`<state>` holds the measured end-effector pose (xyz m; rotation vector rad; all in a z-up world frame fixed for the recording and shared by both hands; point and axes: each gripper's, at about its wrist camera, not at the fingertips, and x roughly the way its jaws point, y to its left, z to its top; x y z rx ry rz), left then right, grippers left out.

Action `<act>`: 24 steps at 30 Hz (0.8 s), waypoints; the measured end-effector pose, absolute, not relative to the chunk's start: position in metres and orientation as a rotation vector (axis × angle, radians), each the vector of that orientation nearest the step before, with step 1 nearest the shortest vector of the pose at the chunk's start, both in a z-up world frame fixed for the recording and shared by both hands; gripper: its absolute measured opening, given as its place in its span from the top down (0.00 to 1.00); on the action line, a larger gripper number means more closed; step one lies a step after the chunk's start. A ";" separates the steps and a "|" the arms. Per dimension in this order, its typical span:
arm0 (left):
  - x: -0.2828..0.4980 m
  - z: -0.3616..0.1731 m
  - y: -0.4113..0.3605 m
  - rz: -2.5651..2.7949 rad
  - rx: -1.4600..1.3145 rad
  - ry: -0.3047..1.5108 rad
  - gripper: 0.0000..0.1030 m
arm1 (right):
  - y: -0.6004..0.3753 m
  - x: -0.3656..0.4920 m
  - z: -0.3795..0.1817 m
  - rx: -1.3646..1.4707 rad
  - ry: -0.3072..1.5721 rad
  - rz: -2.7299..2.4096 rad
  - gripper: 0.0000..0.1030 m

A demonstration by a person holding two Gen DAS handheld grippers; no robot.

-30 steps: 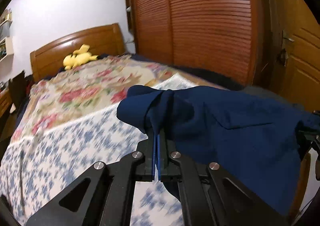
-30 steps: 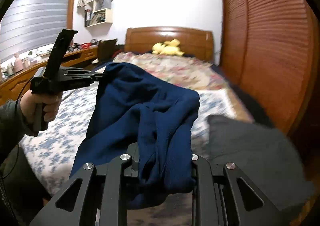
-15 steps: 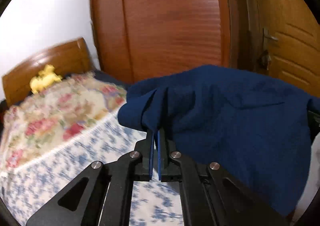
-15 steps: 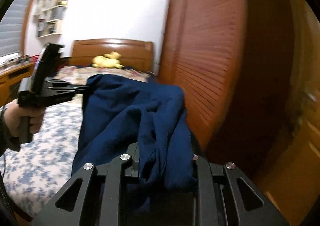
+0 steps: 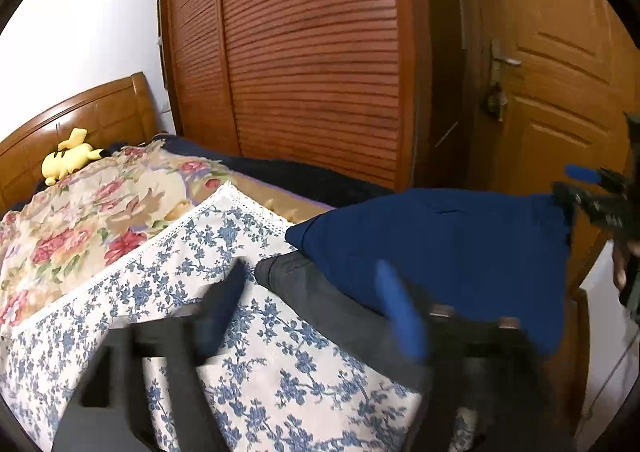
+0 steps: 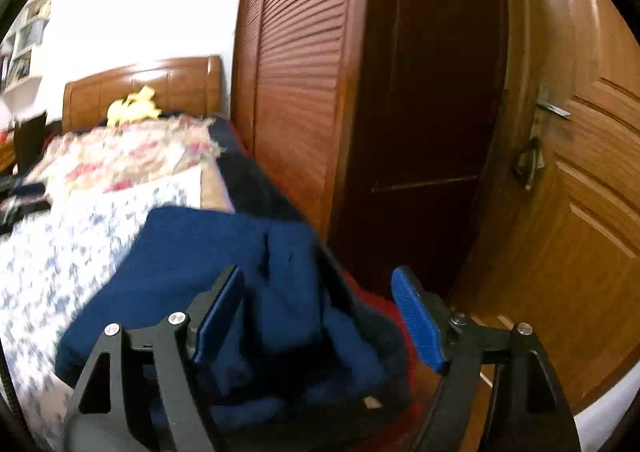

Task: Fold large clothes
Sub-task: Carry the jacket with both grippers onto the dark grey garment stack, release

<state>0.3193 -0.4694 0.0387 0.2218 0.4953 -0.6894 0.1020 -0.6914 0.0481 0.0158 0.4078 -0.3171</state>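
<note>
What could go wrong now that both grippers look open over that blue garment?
The navy garment lies partly on a dark grey piece near the bed's corner, so it may slide off the edge. The left gripper and right gripper both stand open right beside the cloth, so a finger could snag a layer and spoil the fold.

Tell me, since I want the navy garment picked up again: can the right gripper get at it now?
Probably yes. The right gripper is open with the navy garment lying between and just ahead of its blue fingers, nothing covering it.
</note>
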 end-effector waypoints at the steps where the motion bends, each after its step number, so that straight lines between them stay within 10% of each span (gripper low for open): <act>1: 0.313 0.041 -0.463 -0.701 0.208 0.491 0.17 | -0.685 0.101 0.053 0.015 0.397 -0.300 0.24; 4: 0.297 0.044 -0.450 -0.712 0.189 0.498 0.11 | -0.663 0.099 0.061 -0.019 0.361 -0.220 0.27; 8: 0.276 0.044 -0.438 -0.708 0.178 0.489 0.01 | -0.642 0.102 0.056 -0.064 0.393 -0.124 0.82; 17: 0.243 0.049 -0.393 -0.696 0.171 0.466 0.00 | -0.684 0.138 0.011 0.025 0.718 -0.216 0.82; 24: 0.216 0.051 -0.355 -0.664 0.146 0.464 0.00 | -0.668 0.100 0.054 0.006 0.631 -0.254 0.82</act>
